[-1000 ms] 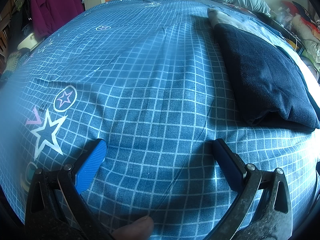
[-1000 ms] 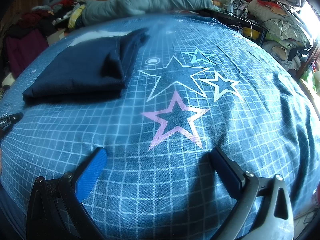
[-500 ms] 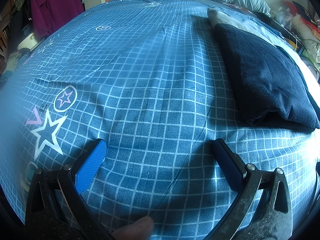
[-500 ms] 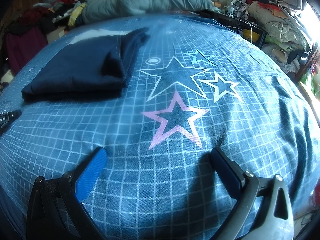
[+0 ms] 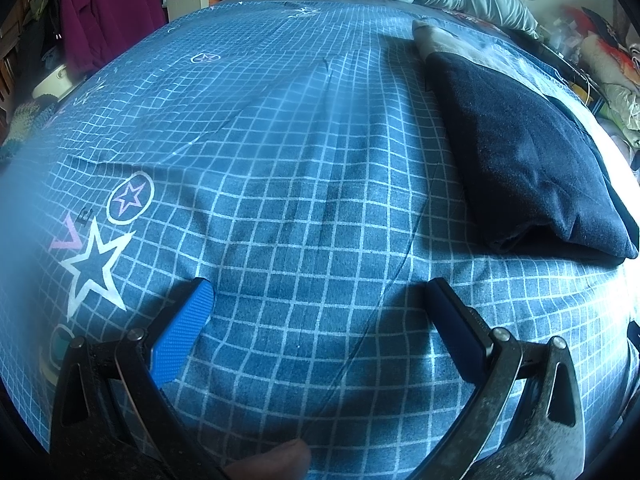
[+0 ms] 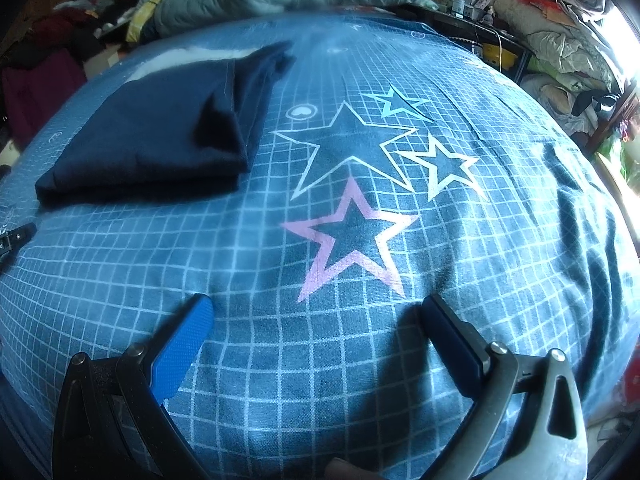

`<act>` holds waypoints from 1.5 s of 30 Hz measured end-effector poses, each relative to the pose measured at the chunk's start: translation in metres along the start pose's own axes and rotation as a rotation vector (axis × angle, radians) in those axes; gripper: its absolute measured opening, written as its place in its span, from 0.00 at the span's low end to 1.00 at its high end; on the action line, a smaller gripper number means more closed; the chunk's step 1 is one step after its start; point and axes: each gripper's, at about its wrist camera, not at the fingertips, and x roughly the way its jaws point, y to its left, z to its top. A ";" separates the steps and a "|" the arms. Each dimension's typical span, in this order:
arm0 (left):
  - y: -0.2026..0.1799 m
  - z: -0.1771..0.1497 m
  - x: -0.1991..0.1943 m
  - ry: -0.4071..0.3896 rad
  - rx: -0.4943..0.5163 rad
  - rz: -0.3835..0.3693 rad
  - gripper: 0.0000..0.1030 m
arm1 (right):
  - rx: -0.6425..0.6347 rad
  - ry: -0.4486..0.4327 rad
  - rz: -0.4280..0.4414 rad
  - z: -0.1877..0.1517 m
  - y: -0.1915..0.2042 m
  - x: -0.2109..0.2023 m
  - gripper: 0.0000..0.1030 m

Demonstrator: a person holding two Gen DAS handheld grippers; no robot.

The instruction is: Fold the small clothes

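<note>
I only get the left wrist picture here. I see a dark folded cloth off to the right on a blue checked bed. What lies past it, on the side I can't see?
Observer: Beyond the navy folded garment, the bedspread carries a cluster of printed stars; the nearest is a pink-outlined star.
Operator: Is the other tool holding anything?
Observer: No. The right tool is open, with only bedspread between its fingers, apart from the garment.
Operator: And mine?
Observer: The left tool is open too. From the right view, a small bit of it shows at the left edge, just in front of the garment.
Operator: Anything beside the bed over there?
Observer: A heap of bedding and clothes is piled along the right side.
</note>
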 end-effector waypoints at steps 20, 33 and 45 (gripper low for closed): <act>-0.038 0.056 -0.264 -0.563 0.106 -0.045 1.00 | 0.020 -0.274 0.116 0.071 0.023 -0.183 1.00; -0.034 0.018 -0.467 -1.081 0.050 -0.197 1.00 | 0.002 -1.085 -0.055 0.038 0.048 -0.442 1.00; -0.045 0.007 -0.469 -1.071 0.059 -0.073 1.00 | 0.016 -0.938 -0.003 -0.001 0.039 -0.439 1.00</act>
